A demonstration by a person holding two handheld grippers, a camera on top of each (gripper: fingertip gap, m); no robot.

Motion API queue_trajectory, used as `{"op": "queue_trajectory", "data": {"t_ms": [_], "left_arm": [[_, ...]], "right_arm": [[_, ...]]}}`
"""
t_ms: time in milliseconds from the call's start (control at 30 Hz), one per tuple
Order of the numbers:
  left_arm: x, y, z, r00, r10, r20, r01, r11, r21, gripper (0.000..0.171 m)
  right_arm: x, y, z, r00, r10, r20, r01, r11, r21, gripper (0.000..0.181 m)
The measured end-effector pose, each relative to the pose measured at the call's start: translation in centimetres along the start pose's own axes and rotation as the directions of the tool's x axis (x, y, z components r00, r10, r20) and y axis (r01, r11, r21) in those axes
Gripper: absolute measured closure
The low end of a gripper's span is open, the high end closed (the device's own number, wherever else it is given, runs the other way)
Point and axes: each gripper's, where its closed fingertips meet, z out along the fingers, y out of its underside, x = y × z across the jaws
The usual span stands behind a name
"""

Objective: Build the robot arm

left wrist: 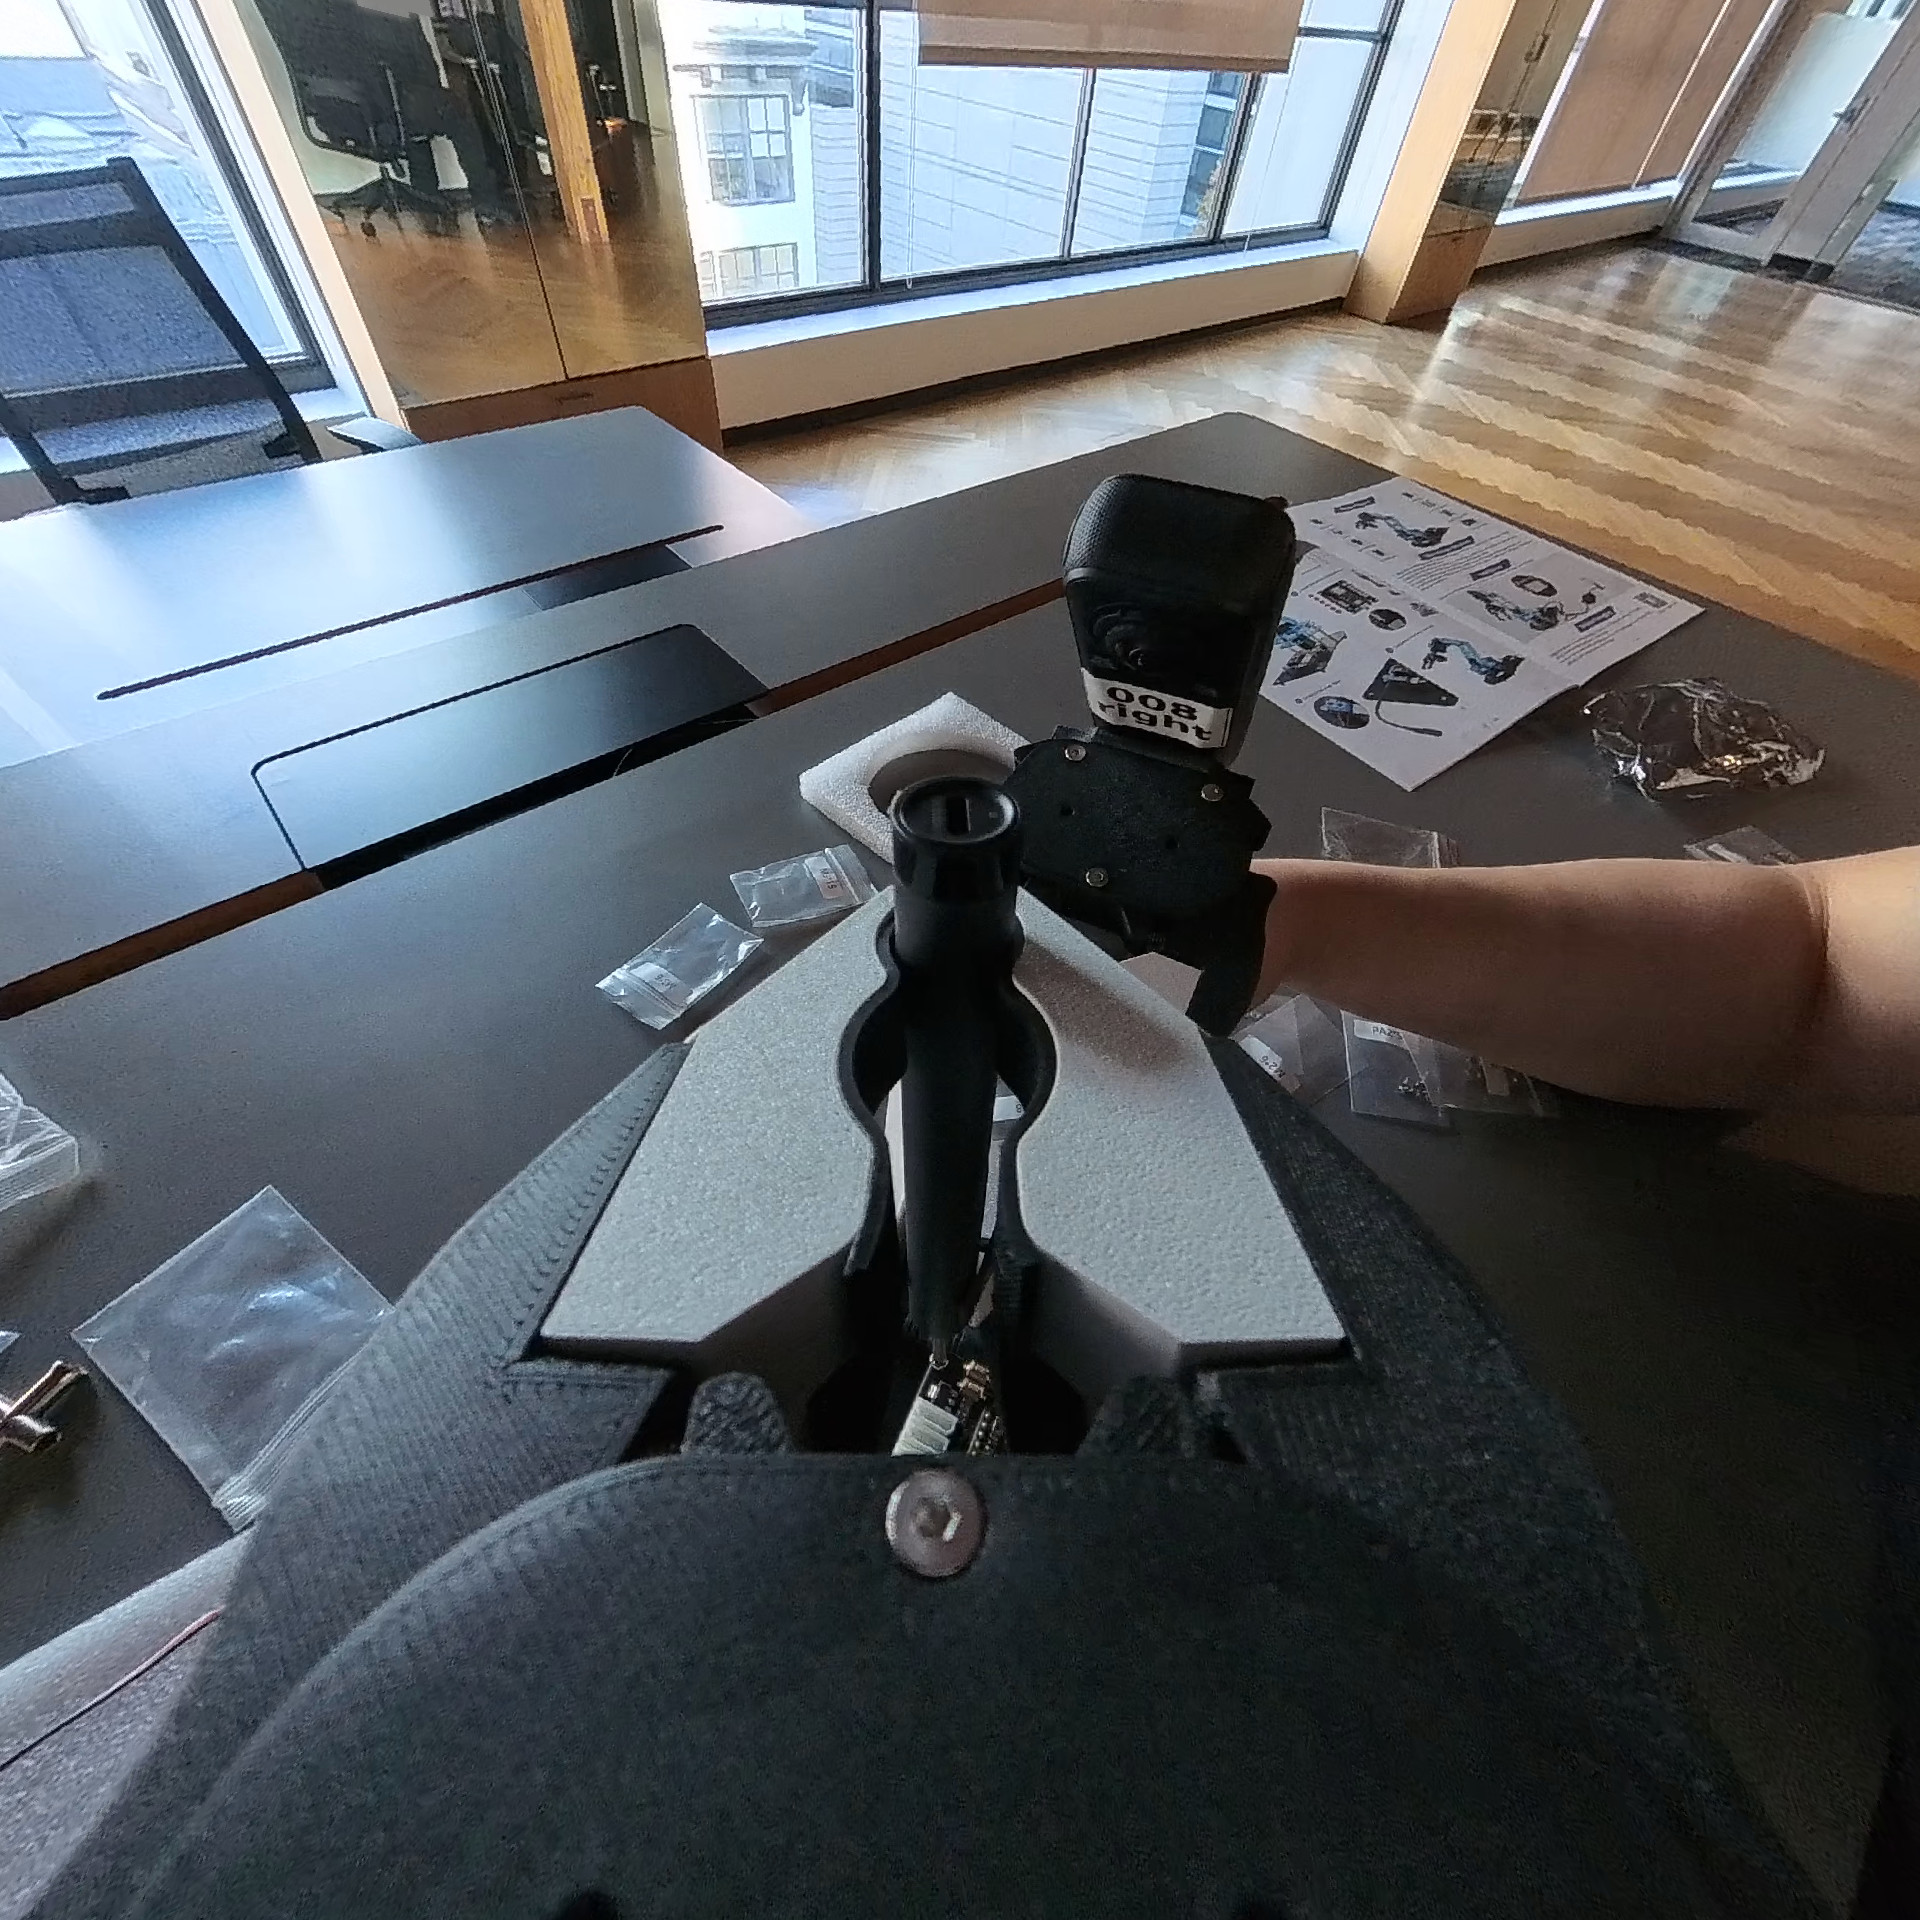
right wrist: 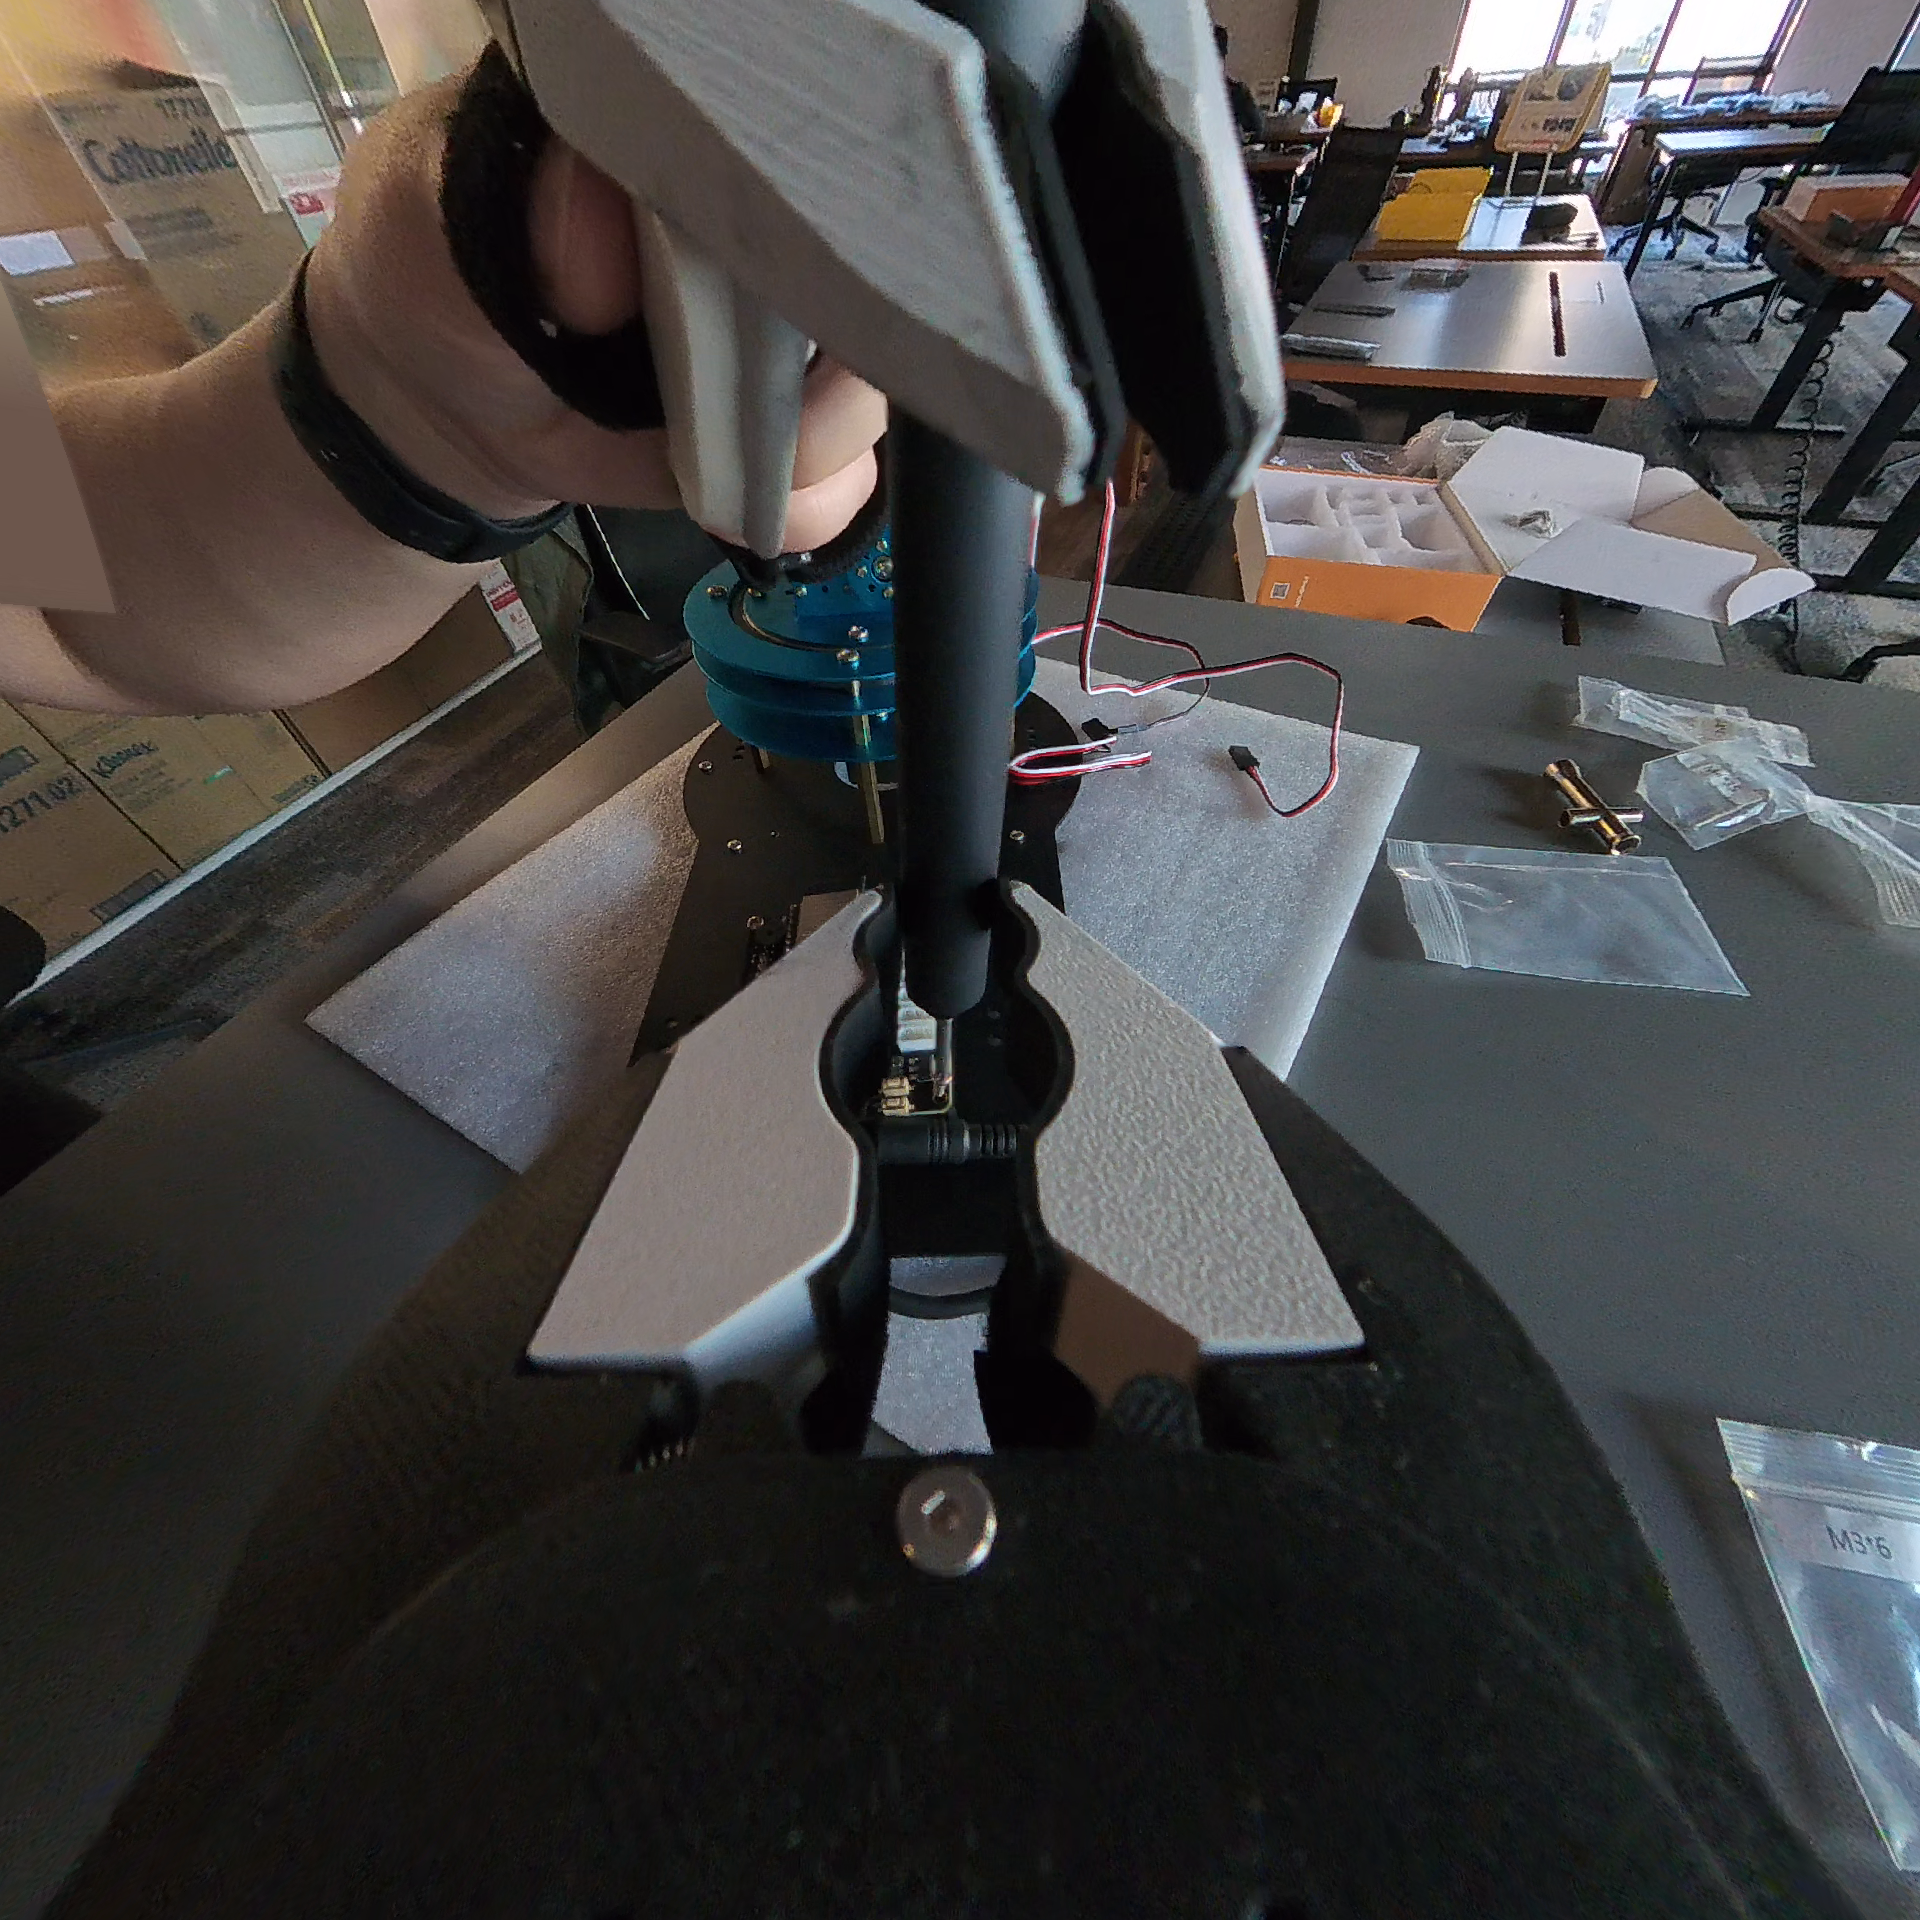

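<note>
My left gripper (left wrist: 951, 935) is shut on a black screwdriver (left wrist: 945, 1049) and holds it upright, tip down on a small circuit board (left wrist: 948, 1425). In the right wrist view the left gripper (right wrist: 1091, 312) and screwdriver (right wrist: 951, 727) come down from above, and the tip touches the circuit board (right wrist: 906, 1091). My right gripper (right wrist: 948, 906) has its jaws close together around the black barrel jack (right wrist: 956, 1143) at the board's edge. Its body with the camera (left wrist: 1164, 623) shows just behind the left fingers; its fingertips are hidden there.
A blue stacked turntable (right wrist: 790, 644) stands on a black plate (right wrist: 727, 831) over a white foam sheet (right wrist: 499, 997), with red-white wires (right wrist: 1195, 675). Small zip bags (right wrist: 1558, 914), a metal socket wrench (right wrist: 1590, 800), a manual (left wrist: 1455, 623) and a foam block (left wrist: 862, 790) lie on the dark table. The black barrel jack (right wrist: 956, 1143) lies around 7 cm away from my right fingertips.
</note>
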Motion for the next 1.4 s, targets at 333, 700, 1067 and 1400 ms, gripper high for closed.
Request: {"op": "queue_trajectory", "data": {"t_ms": [333,700,1067,1400], "left_arm": [[0.09,0.04,0.13,1.000,-0.001,-0.006,0.001,1.000,0.002,0.163],[0.21,0.05,0.21,1.000,0.006,-0.003,-0.006,1.000,0.002,0.163],[0.26,0.39,0.24,1.000,0.008,0.000,-0.008,1.000,-0.009,0.163],[0.21,0.37,-0.24,1.000,0.006,0.007,-0.006,1.000,0.028,0.163]], "right_arm": [[-0.02,0.18,-0.15,1.000,0.004,0.004,-0.003,1.000,-0.007,0.166],[-0.10,0.27,-0.21,1.000,0.003,0.008,-0.003,1.000,-0.015,0.166],[-0.20,0.55,-0.07,1.000,0.004,0.014,-0.004,1.000,-0.031,0.166],[-0.70,-0.27,-0.91,0.998,0.007,0.058,-0.007,1.000,0.013,0.157]]}}
